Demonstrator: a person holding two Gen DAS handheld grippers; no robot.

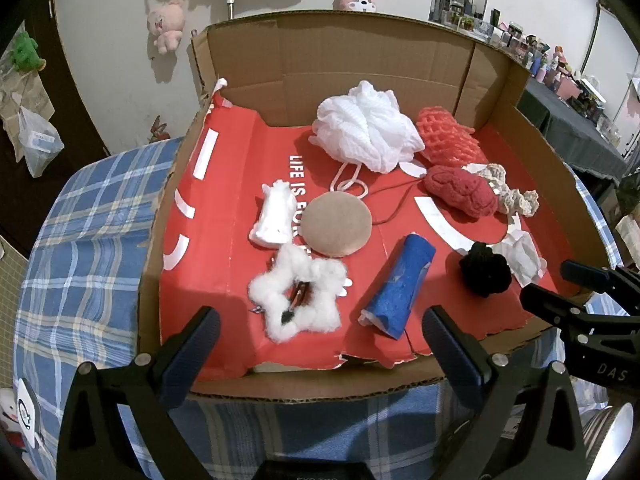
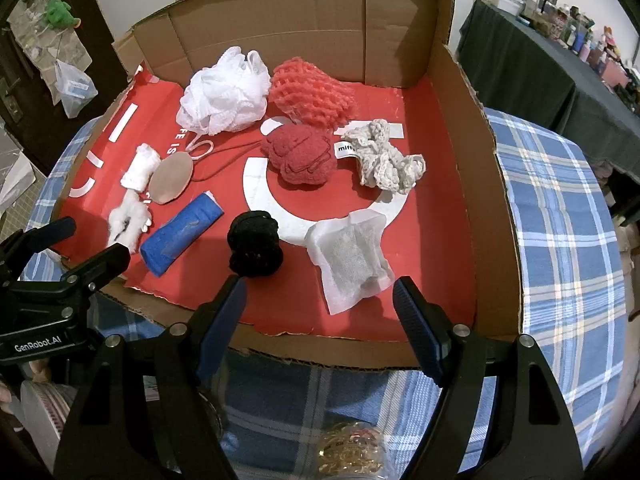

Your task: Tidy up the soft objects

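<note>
Several soft objects lie on red paper in an open cardboard box [image 1: 560, 184]. A white mesh puff [image 1: 368, 124], an orange net [image 1: 448, 136], a red plush [image 1: 460, 190] and a cream crochet piece [image 1: 508, 190] sit at the back. A tan round pad [image 1: 335, 224], a white roll [image 1: 274, 216], a white cotton star [image 1: 300, 300], a blue roll [image 1: 400, 284], a black pompom [image 1: 484, 270] and a white pouch [image 2: 352, 256] lie nearer. My left gripper [image 1: 320, 344] is open and empty at the box's near edge, before the star and blue roll. My right gripper [image 2: 320, 304] is open and empty before the pompom [image 2: 254, 244] and pouch.
The box stands on a blue plaid tablecloth [image 2: 560, 240]. Its tall back wall [image 1: 340, 64] and right wall [image 2: 472, 160] rise around the objects. A dark-covered table with small items [image 2: 540, 60] stands to the right. Plush toys hang on the wall [image 1: 166, 22].
</note>
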